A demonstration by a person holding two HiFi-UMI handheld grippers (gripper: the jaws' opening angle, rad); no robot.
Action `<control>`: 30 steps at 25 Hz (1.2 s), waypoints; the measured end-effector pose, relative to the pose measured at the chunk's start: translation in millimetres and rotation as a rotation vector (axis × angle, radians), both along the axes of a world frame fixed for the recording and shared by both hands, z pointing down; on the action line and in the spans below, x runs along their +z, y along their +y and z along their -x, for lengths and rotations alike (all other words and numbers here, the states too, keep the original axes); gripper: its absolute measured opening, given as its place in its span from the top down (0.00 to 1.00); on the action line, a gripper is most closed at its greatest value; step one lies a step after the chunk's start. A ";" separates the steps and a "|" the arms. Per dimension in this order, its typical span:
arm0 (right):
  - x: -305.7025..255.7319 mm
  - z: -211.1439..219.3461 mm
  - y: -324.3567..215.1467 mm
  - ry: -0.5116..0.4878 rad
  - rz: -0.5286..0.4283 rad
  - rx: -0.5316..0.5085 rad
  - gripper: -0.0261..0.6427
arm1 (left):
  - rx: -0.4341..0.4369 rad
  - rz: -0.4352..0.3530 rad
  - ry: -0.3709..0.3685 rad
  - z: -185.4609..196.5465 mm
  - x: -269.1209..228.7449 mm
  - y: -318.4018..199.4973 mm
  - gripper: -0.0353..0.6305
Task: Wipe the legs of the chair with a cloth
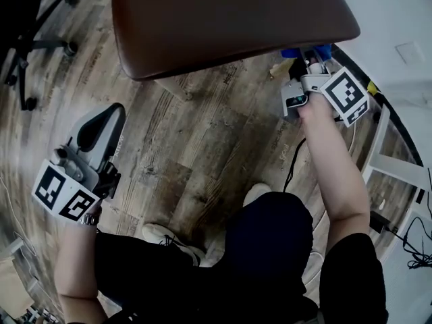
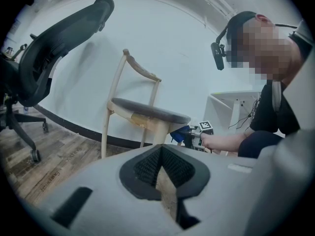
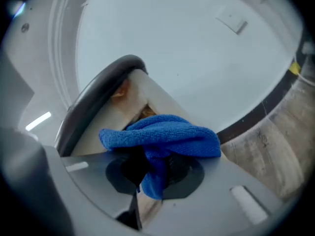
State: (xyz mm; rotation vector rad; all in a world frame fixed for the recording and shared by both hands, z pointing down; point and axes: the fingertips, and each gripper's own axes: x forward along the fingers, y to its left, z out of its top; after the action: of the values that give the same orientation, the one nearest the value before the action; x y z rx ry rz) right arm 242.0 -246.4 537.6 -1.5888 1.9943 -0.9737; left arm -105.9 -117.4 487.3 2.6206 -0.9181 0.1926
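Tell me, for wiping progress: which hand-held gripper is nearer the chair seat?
Right. The right hand-held gripper is at the chair seat edge; the left hand-held gripper hangs apart over the floor.

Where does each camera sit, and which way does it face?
Head view: on the person's head, facing steeply down at chair and floor; forearms, legs, left gripper, right gripper show.
Left gripper view: low, facing sideways at the chair; its shut, empty jaws show.
Right gripper view: by the seat's underside, facing the wall; jaws shut on the blue cloth.
Shared: head and left gripper views both show the right gripper.
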 end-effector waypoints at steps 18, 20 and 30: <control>-40.5 -28.1 45.1 0.875 0.021 -0.337 0.86 | 0.005 0.009 -0.005 -9.2 6.4 -4.1 0.95; -52.3 -36.9 47.3 0.978 0.008 -0.355 0.86 | 0.005 0.012 -0.004 -10.4 8.2 -5.9 0.95; -8.8 -42.4 41.0 1.004 0.091 -0.498 0.86 | 0.012 0.023 -0.015 -15.3 13.1 -8.2 0.95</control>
State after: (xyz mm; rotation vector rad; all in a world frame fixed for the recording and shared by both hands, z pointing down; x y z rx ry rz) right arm 284.4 -205.3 528.8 -1.8773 3.1596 -0.3974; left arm -90.6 -125.6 500.4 2.6074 -0.9002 0.2244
